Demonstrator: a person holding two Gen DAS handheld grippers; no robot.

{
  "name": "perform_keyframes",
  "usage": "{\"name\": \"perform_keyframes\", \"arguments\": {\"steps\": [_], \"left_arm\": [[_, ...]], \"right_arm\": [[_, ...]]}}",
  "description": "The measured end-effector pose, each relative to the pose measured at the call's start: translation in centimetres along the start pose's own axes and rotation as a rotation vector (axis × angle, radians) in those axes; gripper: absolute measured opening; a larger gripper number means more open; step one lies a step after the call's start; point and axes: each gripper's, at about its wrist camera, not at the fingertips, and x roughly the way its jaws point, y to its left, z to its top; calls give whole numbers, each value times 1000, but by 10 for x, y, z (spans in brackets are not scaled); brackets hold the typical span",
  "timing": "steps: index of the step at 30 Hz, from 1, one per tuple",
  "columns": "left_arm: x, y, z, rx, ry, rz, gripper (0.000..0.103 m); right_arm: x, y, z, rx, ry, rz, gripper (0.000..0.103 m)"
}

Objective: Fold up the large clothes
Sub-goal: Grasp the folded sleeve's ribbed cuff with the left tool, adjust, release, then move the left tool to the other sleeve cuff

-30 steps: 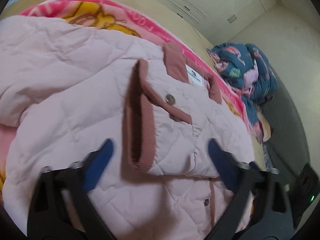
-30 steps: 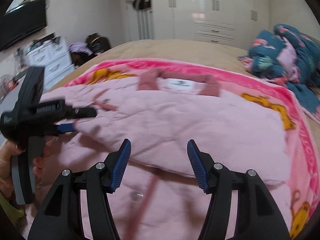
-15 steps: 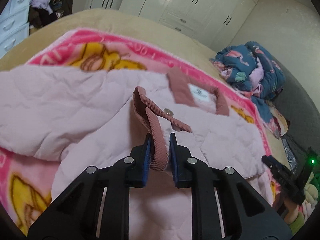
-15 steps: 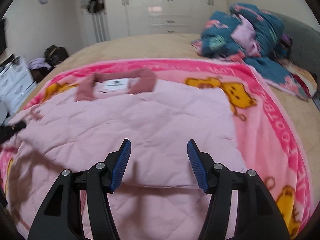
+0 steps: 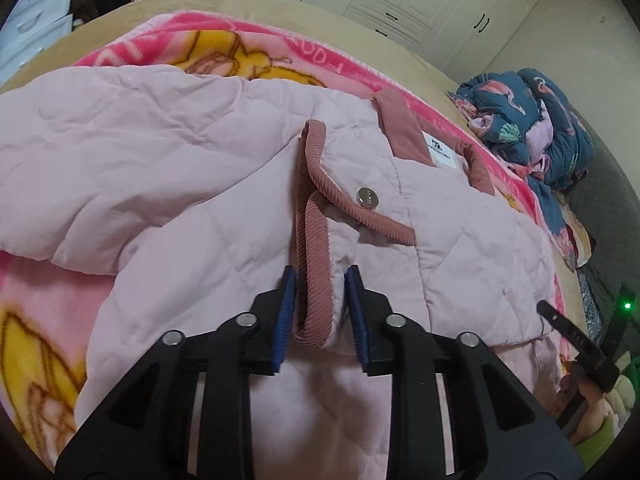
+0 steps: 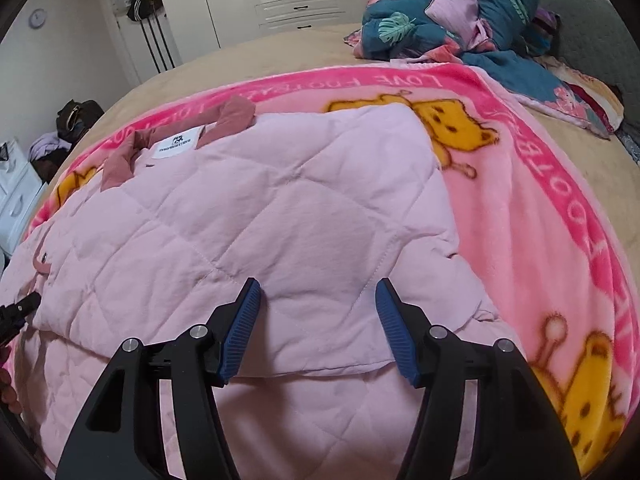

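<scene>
**Pink quilted jacket: cuff gripped on the left, fold under the right**

Left wrist view. Corduroy trim in dusty rose edges the cuff [image 5: 314, 280], which my left gripper [image 5: 320, 312] clamps between its blue pads [image 5: 285, 316]; the jaws stand narrow, pressed against the cloth on both sides. The cuff belongs to the pink quilted jacket [image 5: 160, 168], which lies spread across the pink cartoon blanket [image 5: 40, 360] on the bed [image 5: 240, 4]. A metal snap [image 5: 367, 197] sits on the trim just beyond my pads. Farther off, the jacket's rose collar [image 5: 400, 128] frames a white label [image 5: 440, 150]. A bundle of blue flamingo-print bedding [image 5: 532, 128] lies well apart at the right, and white wardrobe doors [image 5: 420, 4] stand behind the bed.

Right wrist view. My right gripper [image 6: 318, 328] hangs just above the jacket [image 6: 280, 220] with its jaws wide apart and nothing between them. A folded-over panel of the jacket ends in an edge running across beneath my fingertips [image 6: 240, 332]. The collar [image 6: 224, 120] and label [image 6: 176, 143] lie at the far end, near the blanket [image 6: 520, 200] border. The blue bedding [image 6: 440, 16] is heaped at the upper right.
</scene>
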Motion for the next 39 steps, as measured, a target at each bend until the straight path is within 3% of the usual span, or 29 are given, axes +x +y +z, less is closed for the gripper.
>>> {"name": "perform_keyframes", "arguments": {"steps": [6, 10, 12, 13, 16, 18, 28, 39], "left_arm": [[-14, -2, 3, 10, -9, 25, 35], [-25, -4, 5, 17, -11, 35, 56], [-33, -4, 6, 18, -20, 42, 61], [-37, -4, 6, 18, -24, 42, 66], [-46, -6, 8, 25, -27, 51, 86], [-56, -8, 8, 35, -45, 70, 94], [-83, 2, 10, 26, -76, 131, 94], [-126, 45, 14, -38, -130, 223, 94]], "right_arm": [[-24, 3, -4, 11, -54, 66, 73], [-38, 11, -6, 2, -73, 102, 77], [-45, 16, -6, -4, -84, 122, 79], [-48, 18, -6, -3, -91, 127, 90], [-62, 24, -7, 13, -127, 158, 92], [-68, 27, -7, 21, -135, 173, 96], [-101, 66, -4, -29, -192, 240, 98], [-126, 140, -4, -143, -233, 330, 99]]}}
